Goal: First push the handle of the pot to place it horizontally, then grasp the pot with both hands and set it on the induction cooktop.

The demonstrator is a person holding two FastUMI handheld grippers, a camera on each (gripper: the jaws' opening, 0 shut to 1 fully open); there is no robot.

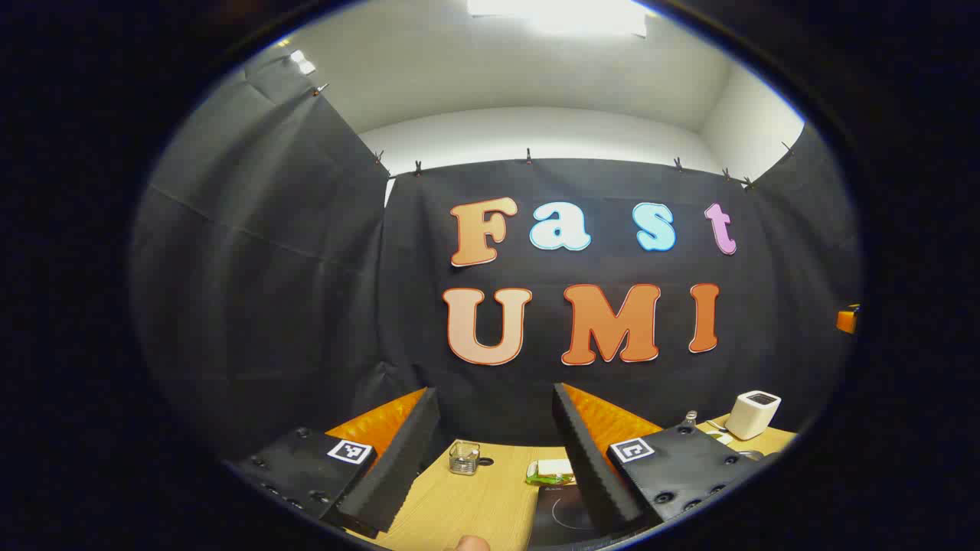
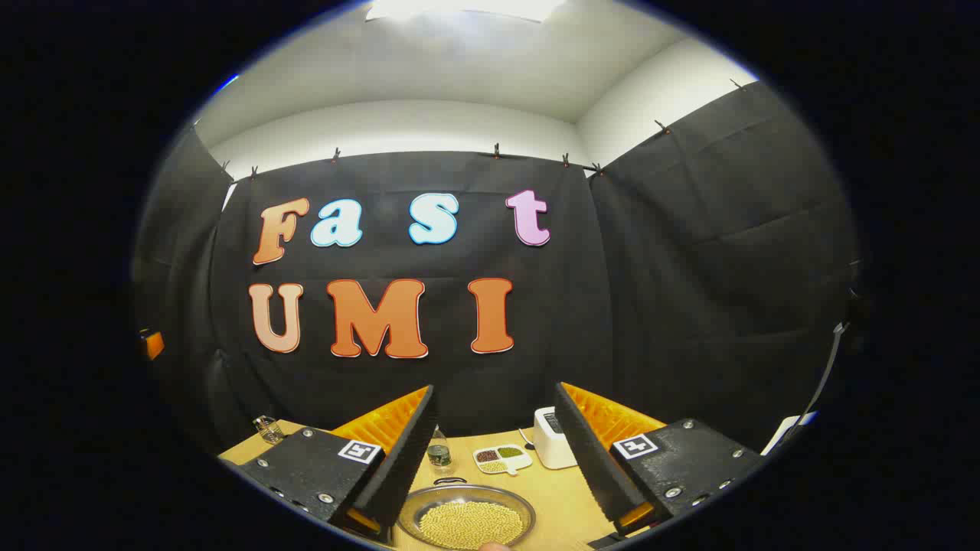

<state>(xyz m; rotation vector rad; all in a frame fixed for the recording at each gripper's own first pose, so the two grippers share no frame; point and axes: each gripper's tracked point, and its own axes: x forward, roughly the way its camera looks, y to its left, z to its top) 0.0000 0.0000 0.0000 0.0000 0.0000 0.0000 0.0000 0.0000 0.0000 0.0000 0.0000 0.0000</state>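
Left gripper (image 1: 494,467): fingers spread open, above the induction cooktop (image 1: 563,513).
Right gripper (image 2: 498,459): fingers apart, holding nothing, over the pot (image 2: 465,522) of beans on the surface (image 2: 559,497).

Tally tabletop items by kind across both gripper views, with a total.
Induction cooktop: 1
Pot of yellow beans: 1
White box-shaped appliance: 1
Divided dish of beans: 1
Small bottle: 1
Clear glass container: 1
Green packet: 1
Total: 7
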